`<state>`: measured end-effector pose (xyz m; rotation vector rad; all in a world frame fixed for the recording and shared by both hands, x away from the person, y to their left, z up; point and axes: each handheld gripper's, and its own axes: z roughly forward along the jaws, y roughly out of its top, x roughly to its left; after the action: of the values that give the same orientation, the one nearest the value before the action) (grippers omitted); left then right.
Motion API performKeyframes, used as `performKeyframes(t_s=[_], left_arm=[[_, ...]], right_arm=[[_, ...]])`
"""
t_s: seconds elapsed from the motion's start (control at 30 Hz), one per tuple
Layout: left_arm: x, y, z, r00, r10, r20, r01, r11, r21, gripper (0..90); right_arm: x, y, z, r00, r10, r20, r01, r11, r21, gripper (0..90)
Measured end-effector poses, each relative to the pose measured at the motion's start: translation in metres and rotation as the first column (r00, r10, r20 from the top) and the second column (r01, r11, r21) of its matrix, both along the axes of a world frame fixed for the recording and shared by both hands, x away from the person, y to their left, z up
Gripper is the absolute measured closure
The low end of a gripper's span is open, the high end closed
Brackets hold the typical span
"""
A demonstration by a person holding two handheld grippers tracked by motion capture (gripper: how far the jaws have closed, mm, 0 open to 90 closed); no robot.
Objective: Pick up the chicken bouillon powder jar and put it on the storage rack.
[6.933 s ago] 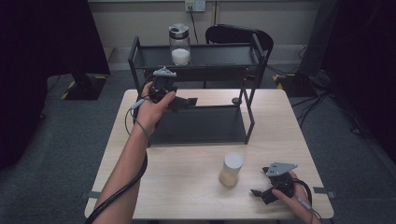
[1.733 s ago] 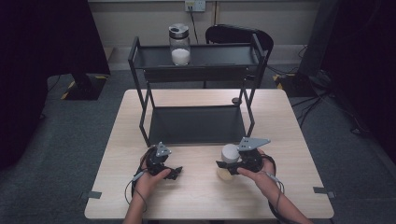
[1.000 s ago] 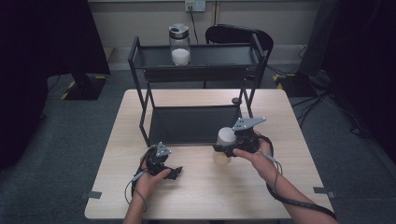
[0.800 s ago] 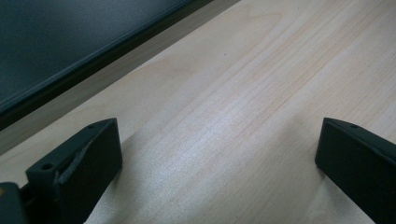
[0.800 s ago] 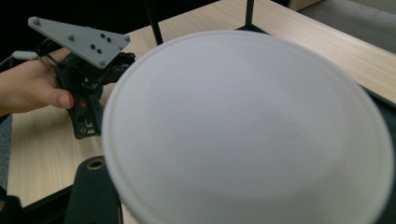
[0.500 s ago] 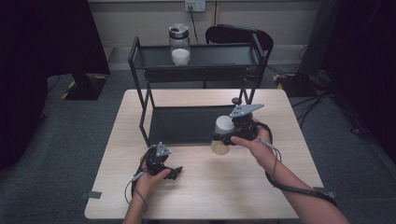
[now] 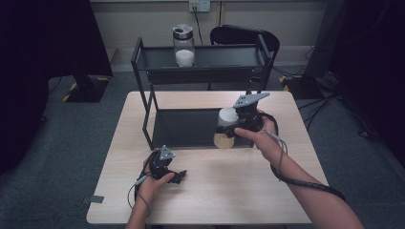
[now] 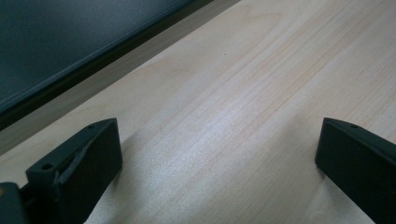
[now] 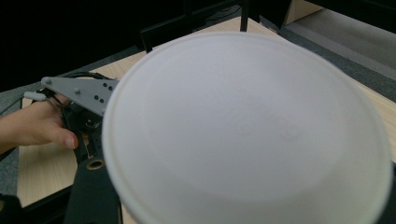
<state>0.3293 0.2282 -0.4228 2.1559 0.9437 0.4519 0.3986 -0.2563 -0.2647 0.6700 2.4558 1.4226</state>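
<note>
Two grippers are at work over a pale wooden table (image 7: 286,200). The right gripper (image 7: 237,125), right of centre in the high view, is clamped on a jar (image 7: 225,129) with a white lid and a yellowish bottom. The jar is held off the table in front of the lower tray of a black two-level rack (image 7: 153,102). It is tilted: its long axis runs from the lid, up and toward the gripper, down to the base at lower left, nearer the camera. In the right gripper view the white lid (image 9: 247,130) faces the camera squarely, a blurred disc across most of the frame; no label or writing can be read on it.

The left gripper (image 7: 175,175) sits low in the high view, at lower left of centre, resting on the table in the person's hand. In the left gripper view its jaws stand wide apart with only bare wood grain between them and the dark edge of the rack's tray at upper left.

A second jar (image 7: 183,45), glass with a dark lid and white contents, stands upright on the rack's top shelf, well apart from the held one. It carries no legible marking.
</note>
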Motion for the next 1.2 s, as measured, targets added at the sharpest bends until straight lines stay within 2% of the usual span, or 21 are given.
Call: performKeyframes(t_s=[0.63,1.2], left_arm=[[0.000,0.000,0.000,1.0000,0.002,0.000,-0.002,1.0000,-0.003,0.0],[0.000,0.000,0.000,1.0000,0.002,0.000,-0.002,1.0000,-0.003,0.0]], right_arm=[[0.010,0.002,0.036,0.9996,-0.020,0.019,0.021,1.000,-0.017,34.9],[0.018,0.014,0.064,0.9996,-0.020,0.021,0.020,1.000,-0.021,34.9]])
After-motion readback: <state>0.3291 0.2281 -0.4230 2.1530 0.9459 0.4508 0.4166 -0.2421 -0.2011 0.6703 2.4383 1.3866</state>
